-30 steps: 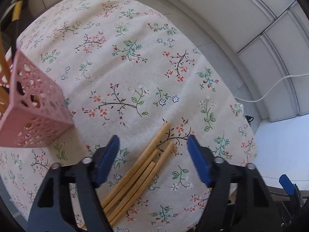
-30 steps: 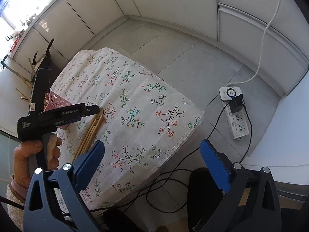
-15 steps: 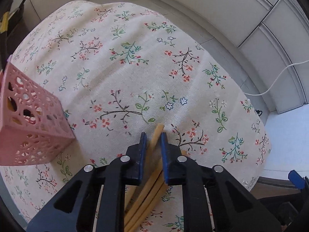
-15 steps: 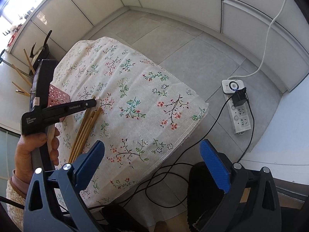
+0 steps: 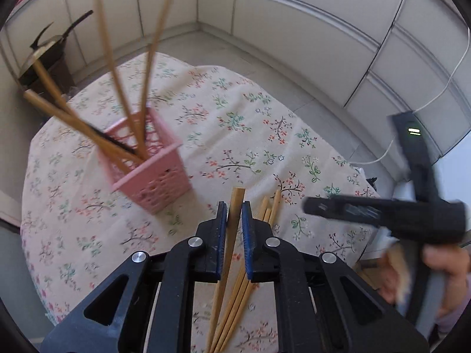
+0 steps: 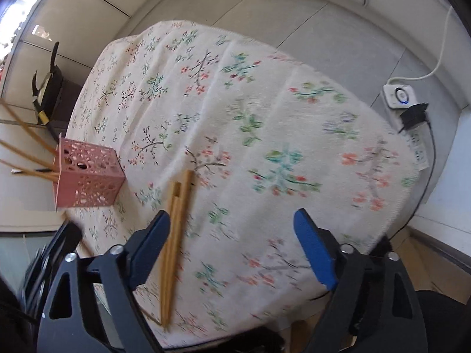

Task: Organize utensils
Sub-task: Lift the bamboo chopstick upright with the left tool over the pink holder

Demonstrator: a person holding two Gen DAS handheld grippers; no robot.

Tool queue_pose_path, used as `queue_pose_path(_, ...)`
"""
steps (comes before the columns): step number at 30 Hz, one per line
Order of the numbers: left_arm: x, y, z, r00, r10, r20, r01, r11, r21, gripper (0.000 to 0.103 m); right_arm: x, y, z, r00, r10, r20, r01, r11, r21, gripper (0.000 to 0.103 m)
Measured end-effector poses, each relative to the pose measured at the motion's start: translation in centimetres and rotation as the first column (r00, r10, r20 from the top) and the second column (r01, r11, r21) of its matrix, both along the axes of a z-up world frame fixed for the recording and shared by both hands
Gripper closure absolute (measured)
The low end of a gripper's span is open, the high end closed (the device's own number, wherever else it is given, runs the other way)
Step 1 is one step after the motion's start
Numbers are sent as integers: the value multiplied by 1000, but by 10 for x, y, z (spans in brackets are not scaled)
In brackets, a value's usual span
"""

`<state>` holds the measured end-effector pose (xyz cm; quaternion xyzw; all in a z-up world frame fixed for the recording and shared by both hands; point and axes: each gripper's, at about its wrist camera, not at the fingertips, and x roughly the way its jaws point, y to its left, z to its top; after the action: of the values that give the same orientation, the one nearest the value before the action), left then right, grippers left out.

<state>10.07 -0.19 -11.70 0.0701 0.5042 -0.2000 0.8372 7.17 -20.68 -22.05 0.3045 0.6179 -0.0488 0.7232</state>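
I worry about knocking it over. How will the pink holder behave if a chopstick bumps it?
The pink holder looks like thin perforated plastic, so probably light and easy to slide on the tablecloth. Long chopsticks lean well past its rim, so it may tip. The left claw should probably lower its chopstick gently.

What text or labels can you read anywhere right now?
None can be read.
Right hand-held gripper: pale lettering along its arm, too blurred to read.
Power strip: a blue-ringed button, no words.
Pink basket, chopsticks, cloth: no text.
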Motion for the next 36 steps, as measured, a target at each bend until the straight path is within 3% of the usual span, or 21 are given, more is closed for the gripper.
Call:
queue_pose_path(3,-9,14,12,1000,16,22,-16,1000,-15,94,14,14,-15,999,7,-39,-7,1000,7,52)
queue_pose_path(5,-11,18,17,999,16,34,-15,1000,-23,94,19,20,-12,1000,1,-13,-1,1000,-21,53)
queue_pose_path(7,-12,21,19,999,14,41,-13,1000,-19,94,25,27,-13,1000,19,-13,-20,999,-27,66)
queue_pose_path(17,-16,21,21,999,4,54,-3,1000,-22,94,35,52,-13,996,84,-11,-85,982,-170,72)
queue_pose_path(19,-15,23,21,998,14,55,-13,1000,-16,94,33,55,-13,996,94,8,-91,977,-194,78)
queue_pose_path(22,-16,27,24,998,26,61,-25,1000,-19,94,32,42,-17,998,53,30,-50,993,-108,93)
queue_pose_path(24,-16,32,28,997,36,69,-34,999,-26,94,30,30,-19,999,20,48,-17,999,-47,96)
queue_pose_path(29,-19,42,35,996,47,80,-43,998,-48,94,16,18,7,988,22,152,-17,999,-31,96)
queue_pose_path(33,-13,40,17,999,33,6,-32,999,-42,94,-7,14,37,972,49,230,-42,999,-33,96)
queue_pose_path(36,3,33,-20,992,44,-119,-46,999,-9,92,-20,13,60,954,73,291,-66,997,-33,96)
